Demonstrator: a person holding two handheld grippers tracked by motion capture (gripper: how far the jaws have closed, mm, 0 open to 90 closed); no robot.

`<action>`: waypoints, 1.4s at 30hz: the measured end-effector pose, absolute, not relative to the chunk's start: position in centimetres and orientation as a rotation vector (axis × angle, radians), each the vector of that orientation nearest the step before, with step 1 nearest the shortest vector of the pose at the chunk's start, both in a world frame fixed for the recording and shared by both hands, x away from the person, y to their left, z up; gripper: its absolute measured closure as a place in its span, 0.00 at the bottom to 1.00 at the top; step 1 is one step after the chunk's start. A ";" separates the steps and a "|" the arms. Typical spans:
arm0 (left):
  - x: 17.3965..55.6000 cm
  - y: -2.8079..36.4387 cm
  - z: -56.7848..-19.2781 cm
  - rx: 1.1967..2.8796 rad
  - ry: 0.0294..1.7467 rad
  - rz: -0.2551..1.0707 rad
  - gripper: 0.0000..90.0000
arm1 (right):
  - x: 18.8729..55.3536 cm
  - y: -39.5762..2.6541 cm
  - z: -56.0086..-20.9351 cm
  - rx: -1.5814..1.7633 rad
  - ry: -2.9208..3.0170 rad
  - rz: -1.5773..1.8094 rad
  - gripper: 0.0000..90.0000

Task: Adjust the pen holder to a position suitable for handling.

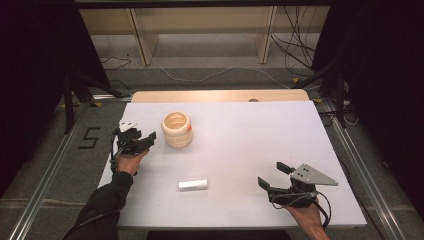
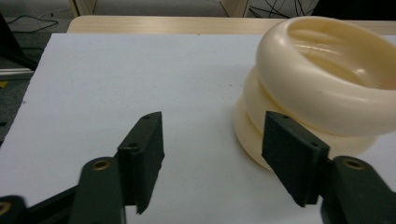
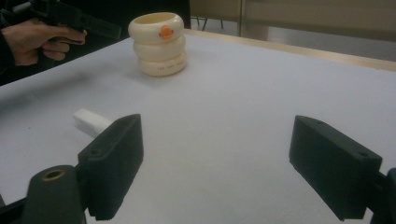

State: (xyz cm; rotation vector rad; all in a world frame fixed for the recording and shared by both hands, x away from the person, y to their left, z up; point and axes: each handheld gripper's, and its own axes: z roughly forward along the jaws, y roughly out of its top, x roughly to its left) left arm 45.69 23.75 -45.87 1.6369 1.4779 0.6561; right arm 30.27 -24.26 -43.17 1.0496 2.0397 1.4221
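Left gripper (image 1: 145,141) sits at the left edge of the white table (image 1: 260,135), held in a hand w/ dark sleeve, jaws pointing toward the cream ringed cup (image 1: 177,129). Cup stands upright in the far-left part of the table, three stacked bulging rings, open top. In the left gripper view the jaws stand part-way apart w/ bare tabletop between them; the cup (image 2: 322,84) lies just beyond and to the right of the right-hand jaw, which overlaps its lower rings in the picture. Contact betw. that jaw and cup: cannot tell. Nothing is clamped; gripper is released, not grasping.

Right gripper (image 1: 272,175) rests near the table's near-right corner, well apart from the cup. Jaws spread wide in the right gripper view, only tabletop between them; released, holding nothing. From that view the cup (image 3: 159,44) shows an orange mark on its top ring and small lettering on the lowest ring, too small to read.

A small white block (image 1: 193,185) lies flat near the front-centre of the table, betw. the two grippers, touching neither. Same block (image 3: 91,121) shows just behind the right gripper's left-hand jaw.
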 end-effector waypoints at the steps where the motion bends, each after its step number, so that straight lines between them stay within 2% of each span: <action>1: 46.0 23.8 -46.1 1.636 1.484 0.652 0.48 | 30.3 -24.3 -43.2 1.049 2.041 1.422 0.20; 6: 46.8 23.5 -46.4 1.652 1.474 0.626 0.64 | 30.4 -24.4 -43.2 1.055 2.040 1.422 0.21; 7: 47.0 23.4 -46.4 1.646 1.472 0.625 0.71 | 30.4 -24.4 -43.2 1.057 2.040 1.424 0.21; 8: 47.1 23.4 -46.4 1.643 1.470 0.617 0.71 | 30.4 -24.4 -43.2 1.057 2.040 1.424 0.21; 12: 47.9 23.3 -46.7 1.632 1.464 0.596 0.85 | 30.4 -24.3 -43.2 1.053 2.040 1.426 0.21; 20: 48.9 22.8 -47.3 1.641 1.459 0.577 0.98 | 30.4 -24.4 -43.3 1.058 2.043 1.427 0.21; 42: 49.9 21.6 -48.2 1.651 1.422 0.516 0.99 | 30.5 -24.3 -43.3 1.050 2.046 1.429 0.22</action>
